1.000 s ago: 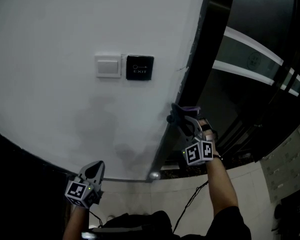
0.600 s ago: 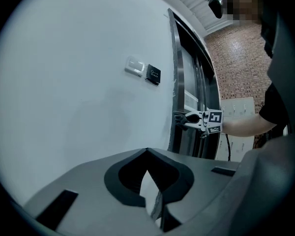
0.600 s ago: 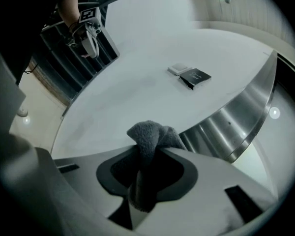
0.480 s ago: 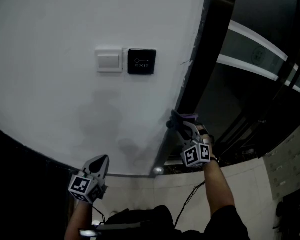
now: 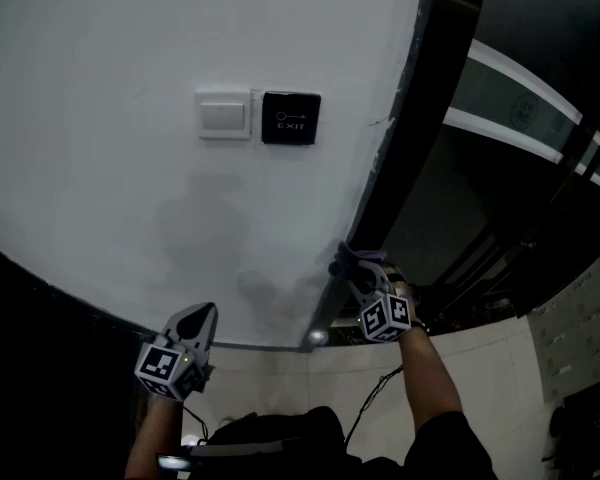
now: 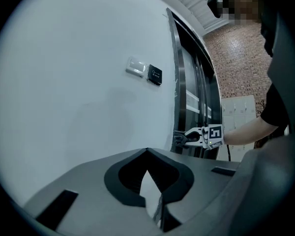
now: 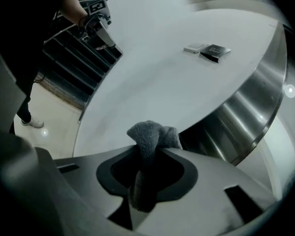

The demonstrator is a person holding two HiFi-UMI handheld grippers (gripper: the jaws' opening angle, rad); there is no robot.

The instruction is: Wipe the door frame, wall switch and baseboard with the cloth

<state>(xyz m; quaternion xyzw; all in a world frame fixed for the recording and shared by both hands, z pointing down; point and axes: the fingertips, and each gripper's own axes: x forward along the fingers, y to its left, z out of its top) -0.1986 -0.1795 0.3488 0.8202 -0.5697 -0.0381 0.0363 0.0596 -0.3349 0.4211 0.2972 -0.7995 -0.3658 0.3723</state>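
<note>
Right tool [image 5: 343,262] lower along the glossy metal door frame [image 7: 246,117], nubby grey cloth [image 7: 150,136] clenched (left tool [image 5: 204,312] closed)

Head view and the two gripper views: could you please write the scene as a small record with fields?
right gripper: shut on grey terry cloth
cloth place: low at the dark metal door frame, below the switches
left gripper: shut, empty, near the white wall
white wall switch: beside black square exit button, no gripper on it
</note>
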